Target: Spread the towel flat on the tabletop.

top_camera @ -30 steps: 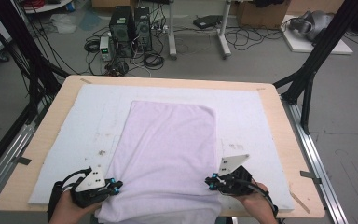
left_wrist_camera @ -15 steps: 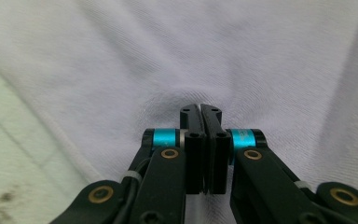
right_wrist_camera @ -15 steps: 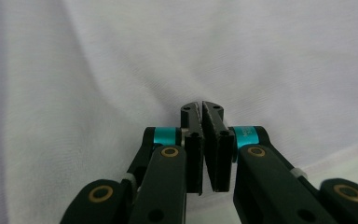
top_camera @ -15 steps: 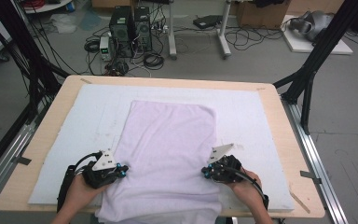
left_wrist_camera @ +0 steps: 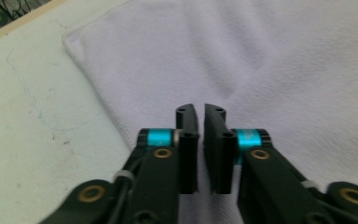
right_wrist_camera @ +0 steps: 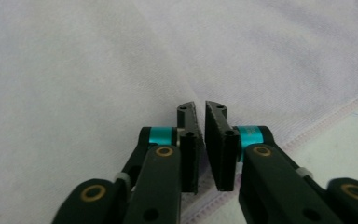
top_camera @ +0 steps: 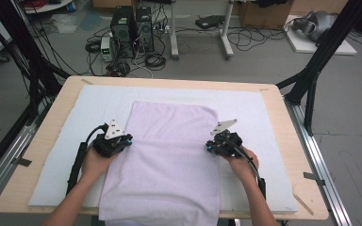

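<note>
Moved up along towel: left gripper and right gripper, at its sides, just opened a crack, holding nothing.

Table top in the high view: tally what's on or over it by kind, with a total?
Pale lilac terry towel, laid flat over the white foam mat: 1
White foam mat covering the wooden table: 1
Black two-jaw grippers with blue rings, left gripper at the towel's left edge and right gripper at its right edge: 2
Total: 4
</note>
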Available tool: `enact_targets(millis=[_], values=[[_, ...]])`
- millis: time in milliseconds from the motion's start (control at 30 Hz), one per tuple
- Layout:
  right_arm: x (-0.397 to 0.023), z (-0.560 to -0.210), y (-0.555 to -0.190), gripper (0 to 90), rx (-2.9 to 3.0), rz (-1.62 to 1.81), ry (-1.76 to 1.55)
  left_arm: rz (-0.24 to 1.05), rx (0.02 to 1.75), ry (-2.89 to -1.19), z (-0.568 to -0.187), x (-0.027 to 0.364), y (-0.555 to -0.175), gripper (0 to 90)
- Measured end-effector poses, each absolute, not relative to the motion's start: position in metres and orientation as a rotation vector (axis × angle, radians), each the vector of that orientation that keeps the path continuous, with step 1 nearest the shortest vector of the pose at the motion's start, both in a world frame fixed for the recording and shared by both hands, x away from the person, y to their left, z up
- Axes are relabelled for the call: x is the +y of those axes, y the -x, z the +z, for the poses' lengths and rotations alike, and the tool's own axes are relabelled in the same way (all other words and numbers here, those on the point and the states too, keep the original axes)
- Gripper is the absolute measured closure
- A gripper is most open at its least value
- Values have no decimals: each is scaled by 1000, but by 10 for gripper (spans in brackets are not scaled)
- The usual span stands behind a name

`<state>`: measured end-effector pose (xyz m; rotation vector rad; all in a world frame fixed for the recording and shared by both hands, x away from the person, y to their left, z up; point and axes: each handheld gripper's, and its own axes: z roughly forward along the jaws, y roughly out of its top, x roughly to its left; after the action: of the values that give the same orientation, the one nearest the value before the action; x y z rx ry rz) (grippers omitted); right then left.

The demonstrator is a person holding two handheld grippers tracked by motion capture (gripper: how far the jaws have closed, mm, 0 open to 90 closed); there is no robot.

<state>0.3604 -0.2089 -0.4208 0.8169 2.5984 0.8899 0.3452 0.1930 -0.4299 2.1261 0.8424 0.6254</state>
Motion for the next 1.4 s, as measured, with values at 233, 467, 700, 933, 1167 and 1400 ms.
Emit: enact_targets(millis=[233, 467, 700, 933, 1167, 1400], values=[[-219, -402, -342, 687, 2539, 1008, -817, 611, 782, -2064, -408, 202, -320, 605], [-213, -401, -285, 626, 2607, 1179, -611, 557, 674, -2083, -414, 203, -269, 556], [-212, -429, -260, 603, 2750, 1129, -564, 480, 665, -2161, -434, 206, -240, 499], [-214, -442, -251, 869, 2783, 1165, -544, 400, 599, -2217, -446, 202, -227, 869], [-223, -429, -220, 872, 2821, 1221, -466, 283, 582, -2164, -431, 212, -190, 881], [-221, -406, -221, 688, 2751, 1265, -412, 385, 552, -2165, -420, 210, -188, 632]])
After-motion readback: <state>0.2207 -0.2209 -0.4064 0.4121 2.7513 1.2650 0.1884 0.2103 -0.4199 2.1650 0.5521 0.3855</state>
